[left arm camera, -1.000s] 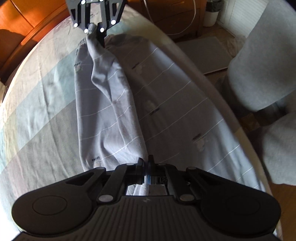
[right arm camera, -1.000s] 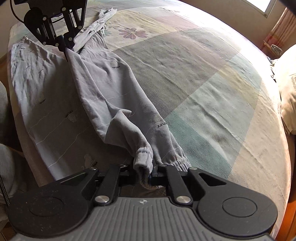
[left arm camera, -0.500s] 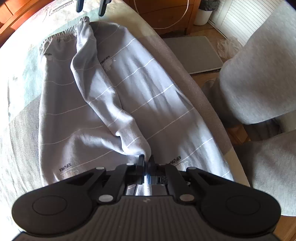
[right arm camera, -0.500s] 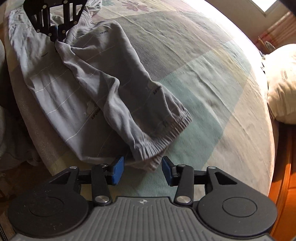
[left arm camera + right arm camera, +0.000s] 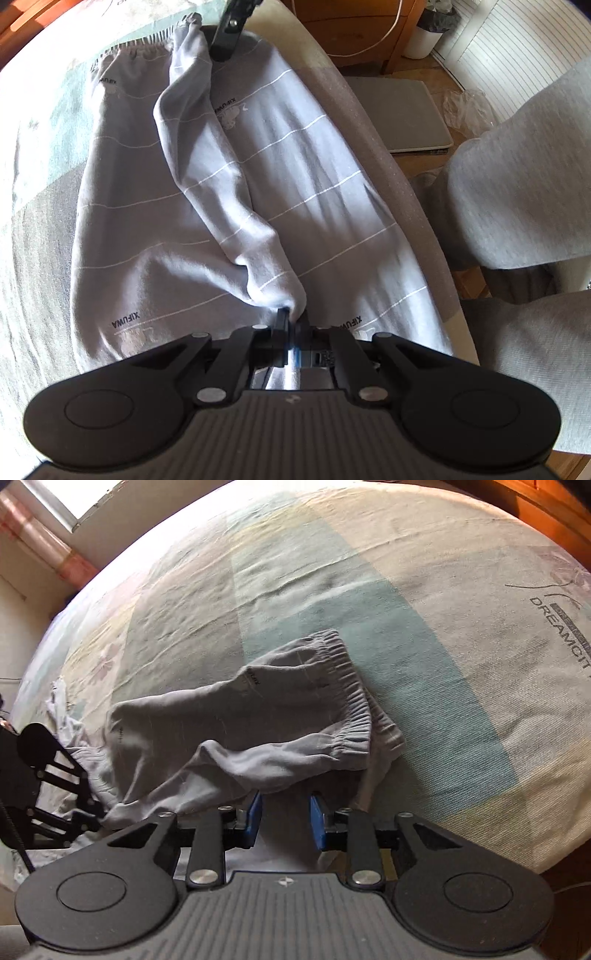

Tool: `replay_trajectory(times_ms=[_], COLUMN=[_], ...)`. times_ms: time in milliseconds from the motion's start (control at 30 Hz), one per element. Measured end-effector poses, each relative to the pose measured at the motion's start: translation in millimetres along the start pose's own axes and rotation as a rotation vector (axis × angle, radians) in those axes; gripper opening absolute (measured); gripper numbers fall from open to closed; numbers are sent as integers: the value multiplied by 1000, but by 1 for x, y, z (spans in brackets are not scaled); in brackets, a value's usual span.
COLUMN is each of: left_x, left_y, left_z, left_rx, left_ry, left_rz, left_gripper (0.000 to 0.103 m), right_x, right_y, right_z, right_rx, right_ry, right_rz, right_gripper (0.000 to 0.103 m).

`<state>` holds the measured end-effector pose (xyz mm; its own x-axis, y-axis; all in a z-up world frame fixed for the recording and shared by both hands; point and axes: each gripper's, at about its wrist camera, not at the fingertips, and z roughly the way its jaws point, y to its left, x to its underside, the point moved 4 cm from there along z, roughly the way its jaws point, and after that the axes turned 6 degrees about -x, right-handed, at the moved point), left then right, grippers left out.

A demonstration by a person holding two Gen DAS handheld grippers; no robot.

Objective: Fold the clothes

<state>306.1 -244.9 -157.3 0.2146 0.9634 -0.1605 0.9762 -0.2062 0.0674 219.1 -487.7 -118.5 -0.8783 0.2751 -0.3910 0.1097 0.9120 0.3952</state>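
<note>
mid lengthwise fold of the grey trousers lying on the bed: left gripper pinched tight on a fabric ridge, right gripper half-wide & closing, cloth between pads w/o clear grip; next probably regrip near cuff, flatten.

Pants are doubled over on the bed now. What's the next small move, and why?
Probably open the left tongs and let go: they are shut on a pinch of the grey pants, whose raised ridge runs from that pinch toward the cuffs. The right tongs are closing with nothing pressed between the pads.
</note>
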Motion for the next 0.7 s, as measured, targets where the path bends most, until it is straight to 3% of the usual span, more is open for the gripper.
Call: replay_trajectory(times_ms=[33,67,100,233,367,500,533,567,633,700], left_x=[0,0,0,-1,-1,-1,-1,-2,-1,0], left_y=[0,-1,-1,-2,-2,-4,-6,-7,-9,-9], left_z=[-1,-2,-4,-4,-5,-6,-5,-5,-10,-18], left_rx=[-4,-8,-12,-20,-27,-37,-41,-44,-52,-62], left_ry=[-1,-1,0,0,-1,-4,-6,-8,-18,-34], left_rz=[-6,-6,-7,-7,-7,-6,-5,-3,-1,-1], left_gripper=[1,1,1,1,1,1,1,1,1,1], right_x=[3,6,7,10,13,10,8,6,-2,-9], right_y=[-6,-13,-18,-17,-17,-33,-35,-37,-32,-25], right_z=[4,4,-2,-30,-24,-5,-1,2,5,3], right_rx=[73,112,109,-1,-122,-160,-163,-160,-125,-89], right_ry=[-1,-6,-25,-88,-121,-181,-192,-196,-172,-154], right_rz=[-6,19,78,270,514,756,801,825,784,701], right_gripper=[29,10,8,18,46,46,45,36,11,10])
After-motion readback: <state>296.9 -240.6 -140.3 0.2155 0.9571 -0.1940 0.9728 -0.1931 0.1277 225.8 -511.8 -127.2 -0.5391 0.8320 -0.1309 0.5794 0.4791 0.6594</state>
